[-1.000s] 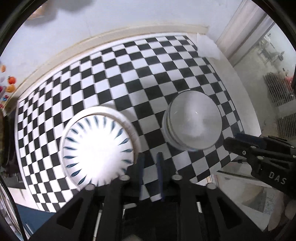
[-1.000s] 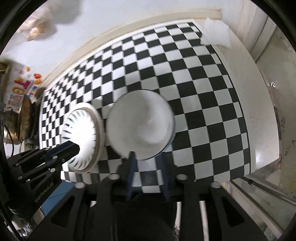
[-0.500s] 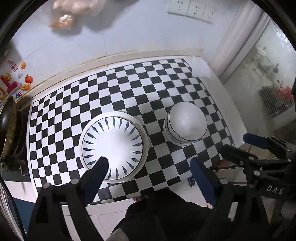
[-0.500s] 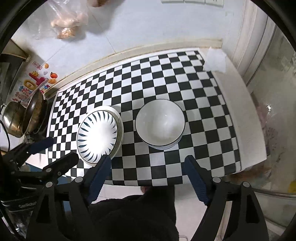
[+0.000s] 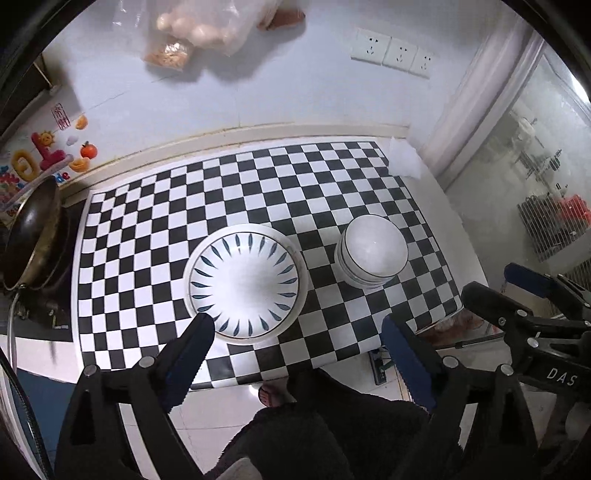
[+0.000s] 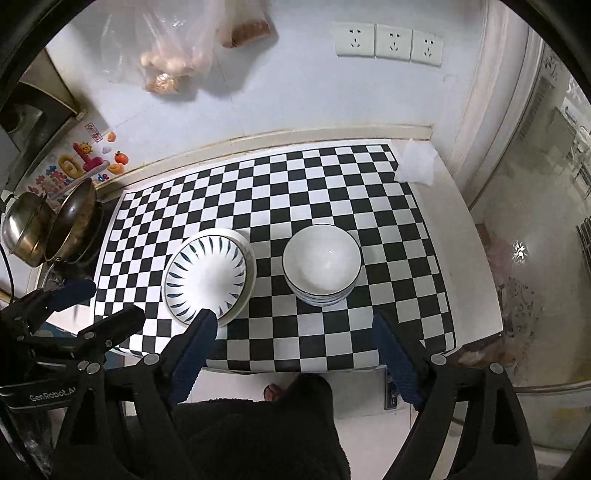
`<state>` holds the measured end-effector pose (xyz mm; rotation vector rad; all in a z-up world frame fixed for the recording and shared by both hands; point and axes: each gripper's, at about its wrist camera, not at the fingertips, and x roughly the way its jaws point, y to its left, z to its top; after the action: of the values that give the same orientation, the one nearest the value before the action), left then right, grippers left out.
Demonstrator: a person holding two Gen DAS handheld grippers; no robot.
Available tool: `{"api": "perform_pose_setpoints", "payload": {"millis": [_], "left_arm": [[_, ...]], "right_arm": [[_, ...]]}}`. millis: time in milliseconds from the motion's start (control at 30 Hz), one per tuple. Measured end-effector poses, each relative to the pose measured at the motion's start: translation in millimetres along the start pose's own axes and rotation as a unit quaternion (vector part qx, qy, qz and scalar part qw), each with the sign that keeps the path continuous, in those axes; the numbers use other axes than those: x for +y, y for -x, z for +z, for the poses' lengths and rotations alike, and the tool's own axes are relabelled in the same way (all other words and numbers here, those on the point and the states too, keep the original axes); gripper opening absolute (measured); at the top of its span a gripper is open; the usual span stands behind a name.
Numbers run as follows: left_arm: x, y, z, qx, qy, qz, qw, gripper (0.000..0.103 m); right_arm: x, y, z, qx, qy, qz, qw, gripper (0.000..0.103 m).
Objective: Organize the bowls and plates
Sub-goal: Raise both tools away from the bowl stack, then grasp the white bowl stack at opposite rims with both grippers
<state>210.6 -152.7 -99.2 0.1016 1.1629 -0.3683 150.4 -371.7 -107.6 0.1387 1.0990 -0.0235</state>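
Observation:
A stack of white plates (image 5: 245,284), the top one with blue leaf marks, sits on the checkered tabletop (image 5: 258,184). Right of it stands a stack of white bowls (image 5: 371,254). My left gripper (image 5: 295,328) hangs open and empty above the table's front edge, near the plates. In the right wrist view the plates (image 6: 208,275) and bowls (image 6: 321,264) lie side by side. My right gripper (image 6: 293,319) is high over the front edge; its jaws are opening with nothing between them. Each gripper shows in the other's view: right gripper (image 5: 493,282), left gripper (image 6: 109,301).
A wok (image 5: 33,236) and a steel pot (image 6: 26,229) stand at the left edge. Plastic bags (image 5: 199,29) and wall sockets (image 5: 391,53) are on the back wall. A white tissue (image 5: 404,162) lies at the far right corner. A person's dark clothing (image 5: 314,424) fills the bottom.
Both grippers have risen and pulled back from the table, so the plates and bowls look smaller. Both pairs of jaws went from nearly shut by the rims to wide apart.

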Motion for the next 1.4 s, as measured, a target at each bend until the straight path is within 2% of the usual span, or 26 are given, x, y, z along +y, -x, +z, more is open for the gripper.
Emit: {"api": "perform_pose_setpoints", "payload": {"millis": [433, 667, 933, 1100, 1233, 1300, 1400], "left_arm": [[-5.1, 13.8, 0.6, -0.023, -0.004, 0.005, 0.9997, 0.093], [-16.6, -9.9, 21.5, -0.016, -0.016, 0.009, 0.9997, 0.093], [-34.1, -43.0, 46.7, -0.003, -0.033, 0.014, 0.9993, 0.093], [-41.9, -76.5, 62.4, 0.019, -0.04, 0.011, 0.999, 0.093], [-41.5, -125.2, 74.2, 0.064, -0.026, -0.013, 0.9975, 0.093], [-39.9, -157.1, 81.3, 0.097, -0.019, -0.024, 0.9948, 0.093], [-37.9, -200.4, 89.3, 0.145, -0.008, -0.042, 0.9886, 0.092]], "right_arm": [[4.7, 15.6, -0.6, -0.006, 0.003, 0.002, 1.0, 0.089], [-17.6, -1.4, 7.4, -0.007, -0.021, 0.002, 1.0, 0.09], [-49.1, -35.1, 19.4, 0.017, -0.048, -0.007, 0.999, 0.09], [-66.7, -60.6, 26.5, 0.026, -0.06, -0.003, 0.998, 0.09], [-84.5, -92.8, 29.2, -0.007, -0.06, -0.003, 0.998, 0.092], [-95.3, -120.0, 29.4, 0.004, -0.07, 0.007, 0.998, 0.092], [-108.8, -163.9, 25.4, 0.046, -0.104, 0.053, 0.992, 0.092]]}}
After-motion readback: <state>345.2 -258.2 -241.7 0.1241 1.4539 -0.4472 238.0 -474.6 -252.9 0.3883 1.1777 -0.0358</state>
